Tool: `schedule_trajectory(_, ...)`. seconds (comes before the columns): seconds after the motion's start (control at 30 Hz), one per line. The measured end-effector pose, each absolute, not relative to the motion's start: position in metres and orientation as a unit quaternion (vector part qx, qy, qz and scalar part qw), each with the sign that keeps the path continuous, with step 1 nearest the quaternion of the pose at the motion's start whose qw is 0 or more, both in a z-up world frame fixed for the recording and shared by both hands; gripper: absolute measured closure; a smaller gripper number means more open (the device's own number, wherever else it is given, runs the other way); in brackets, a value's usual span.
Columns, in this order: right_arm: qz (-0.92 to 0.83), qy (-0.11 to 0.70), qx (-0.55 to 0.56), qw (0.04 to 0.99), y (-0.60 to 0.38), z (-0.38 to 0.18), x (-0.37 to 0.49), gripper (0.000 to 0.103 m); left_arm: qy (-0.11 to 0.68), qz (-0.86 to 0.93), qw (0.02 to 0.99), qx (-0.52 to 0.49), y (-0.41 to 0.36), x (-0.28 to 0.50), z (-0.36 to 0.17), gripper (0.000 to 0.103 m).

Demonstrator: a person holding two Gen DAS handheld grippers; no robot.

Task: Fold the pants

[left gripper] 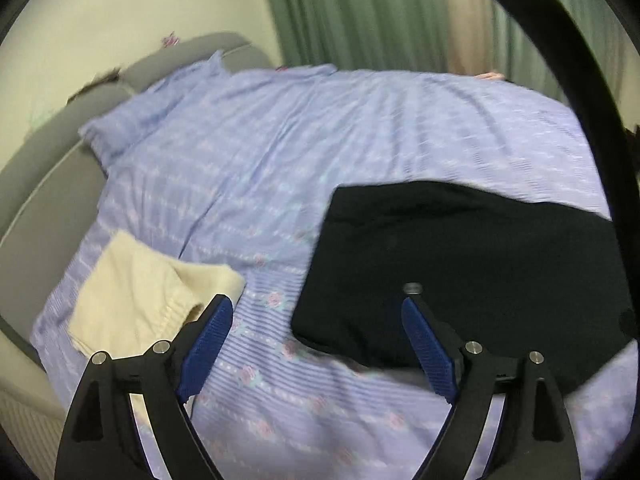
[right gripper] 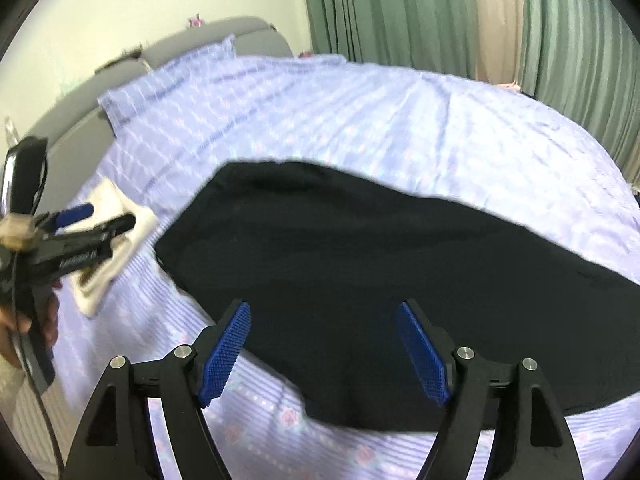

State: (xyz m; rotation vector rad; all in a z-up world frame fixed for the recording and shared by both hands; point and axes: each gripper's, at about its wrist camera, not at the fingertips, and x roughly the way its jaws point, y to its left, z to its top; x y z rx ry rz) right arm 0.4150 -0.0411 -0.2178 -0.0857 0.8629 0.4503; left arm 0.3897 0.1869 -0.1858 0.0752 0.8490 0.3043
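Black pants [left gripper: 460, 264] [right gripper: 360, 264] lie folded flat on a bed covered by a lavender flowered sheet [left gripper: 280, 152] [right gripper: 360, 112]. My left gripper [left gripper: 318, 308] hovers open above the sheet, just left of the pants' near left corner, nothing between its blue pads. My right gripper [right gripper: 324, 312] hangs open over the near edge of the pants, apart from the cloth. In the right wrist view the left gripper [right gripper: 102, 216] shows at the far left, held by a hand [right gripper: 24, 320], over a cream cloth.
A folded cream garment [left gripper: 144, 292] [right gripper: 112, 256] lies on the sheet left of the pants. A grey padded headboard [left gripper: 52, 184] [right gripper: 76, 128] runs along the left. Green curtains [left gripper: 360, 12] [right gripper: 400, 8] hang behind the bed. A pillow [left gripper: 160, 108] rests at the back left.
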Motion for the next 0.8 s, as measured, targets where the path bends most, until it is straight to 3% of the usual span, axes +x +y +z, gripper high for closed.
schedule_trajectory(0.43, 0.145, 0.370, 0.012, 0.918, -0.176, -0.082, 0.360, 0.026, 0.379, -0.001, 0.919, 0.105, 0.014, 0.364, -0.084, 0.008)
schedule_trajectory(0.8, -0.015, 0.328, 0.046, 0.944, -0.331, -0.066, 0.343, 0.026, 0.325, -0.147, 0.925, 0.131, -0.162, 0.408, -0.079, 0.007)
